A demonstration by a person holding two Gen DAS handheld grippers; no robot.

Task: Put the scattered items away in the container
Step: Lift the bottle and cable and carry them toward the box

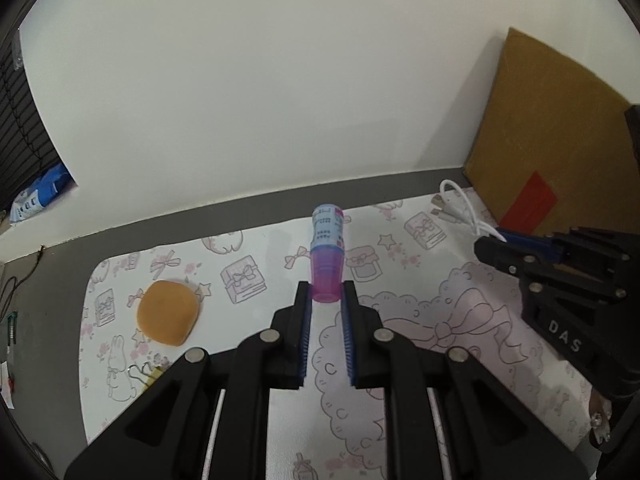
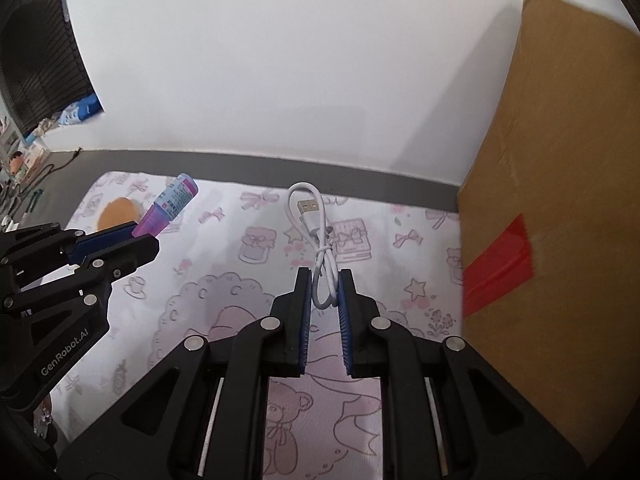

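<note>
Left gripper (image 1: 326, 300) pinches bottle (image 1: 328, 254); right gripper (image 2: 325, 290) seemingly clamps cable (image 2: 316, 232).

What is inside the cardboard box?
Nothing inside shows. Both views show only the cardboard box's outer brown wall and red tape; its opening is hidden.

Soft, even indoor light; faint shadows on the mat (image 1: 400, 360); strong fisheye bending and dark vignetted corners.
</note>
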